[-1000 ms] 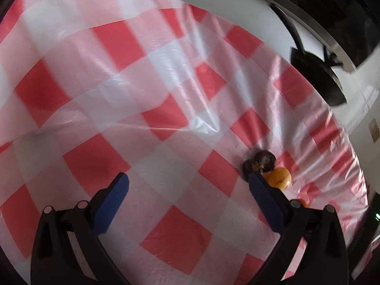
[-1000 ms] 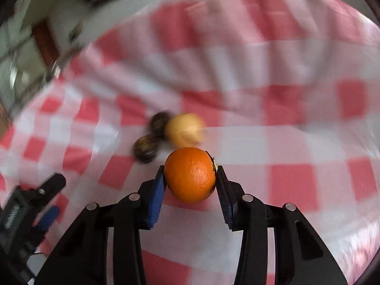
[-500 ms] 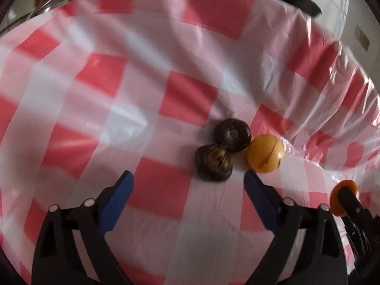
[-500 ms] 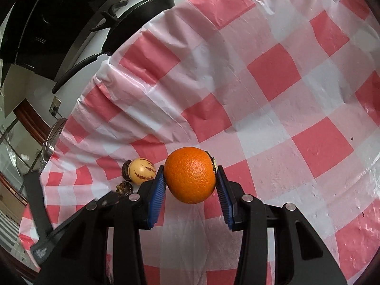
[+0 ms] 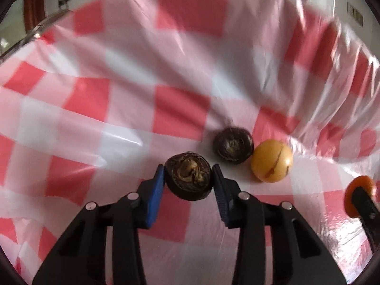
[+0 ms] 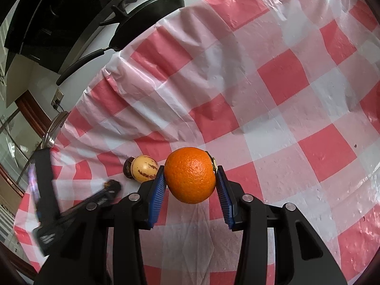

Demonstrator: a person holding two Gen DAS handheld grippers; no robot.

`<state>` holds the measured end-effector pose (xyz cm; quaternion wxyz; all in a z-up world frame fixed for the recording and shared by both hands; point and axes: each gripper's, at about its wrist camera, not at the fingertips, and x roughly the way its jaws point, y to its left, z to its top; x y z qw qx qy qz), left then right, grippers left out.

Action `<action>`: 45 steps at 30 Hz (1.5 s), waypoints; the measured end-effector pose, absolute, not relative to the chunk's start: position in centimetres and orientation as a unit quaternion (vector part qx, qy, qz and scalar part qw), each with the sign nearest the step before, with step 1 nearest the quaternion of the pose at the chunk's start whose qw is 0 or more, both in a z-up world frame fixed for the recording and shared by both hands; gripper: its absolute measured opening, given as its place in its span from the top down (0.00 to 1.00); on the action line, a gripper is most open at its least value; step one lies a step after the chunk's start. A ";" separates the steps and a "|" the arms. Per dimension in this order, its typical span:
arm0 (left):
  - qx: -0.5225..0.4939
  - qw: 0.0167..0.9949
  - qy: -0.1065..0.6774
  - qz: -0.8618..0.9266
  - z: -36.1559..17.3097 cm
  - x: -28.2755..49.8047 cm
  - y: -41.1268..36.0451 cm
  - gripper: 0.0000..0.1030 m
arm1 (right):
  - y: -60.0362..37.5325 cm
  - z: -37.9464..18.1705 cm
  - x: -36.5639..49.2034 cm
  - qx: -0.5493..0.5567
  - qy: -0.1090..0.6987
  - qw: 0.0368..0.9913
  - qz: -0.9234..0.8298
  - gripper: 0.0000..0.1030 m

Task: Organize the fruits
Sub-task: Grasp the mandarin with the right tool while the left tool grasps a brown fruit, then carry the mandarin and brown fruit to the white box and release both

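1. A counter [image 6: 285, 76] under a red-and-white checked plastic cloth [image 5: 180, 109] fills both views; a dark pan [image 6: 147, 16] sits past its far edge, by a white wall.
2. The left tool [image 5: 188, 178] is closing its jaws around a dark wrinkled fruit [image 5: 188, 177], blue pads at both flanks.
3. The right tool [image 6: 190, 178] is clenched on an orange [image 6: 190, 174], held off the cloth.
4. A second dark fruit [image 5: 232, 146] and a yellow streaked fruit [image 5: 272, 160] lie touching, just beside the left tool.
5. Risk: the round dark fruit may squirt out of the narrow pads, or the slick, creased cloth may let the neighbours roll if nudged.
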<state>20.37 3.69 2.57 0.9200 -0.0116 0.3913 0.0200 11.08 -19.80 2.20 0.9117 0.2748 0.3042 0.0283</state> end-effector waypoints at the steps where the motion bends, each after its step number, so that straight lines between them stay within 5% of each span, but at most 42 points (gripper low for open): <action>1: -0.017 0.923 0.384 0.021 2.9 19.8 3.9 0.61 | -19.9 2.2 11.2 0.277 0.304 0.911 0.029 0.59; 9: -0.093 0.933 0.344 0.042 4.5 12.5 6.0 0.61 | -20.4 2.1 11.4 0.288 0.302 0.909 0.020 0.59; 18: -0.139 0.936 0.312 0.089 6.5 -4.3 11.8 0.61 | -18.7 2.6 10.5 0.258 0.332 0.904 0.072 0.59; 26: -0.114 0.925 0.336 0.137 5.1 -15.8 18.1 0.61 | -9.3 4.2 -1.5 0.224 0.361 0.885 0.194 0.59; 45: -0.130 0.888 0.349 0.270 0.4 -35.8 31.1 0.61 | 11.7 5.3 -25.5 -0.070 0.347 0.820 0.450 0.59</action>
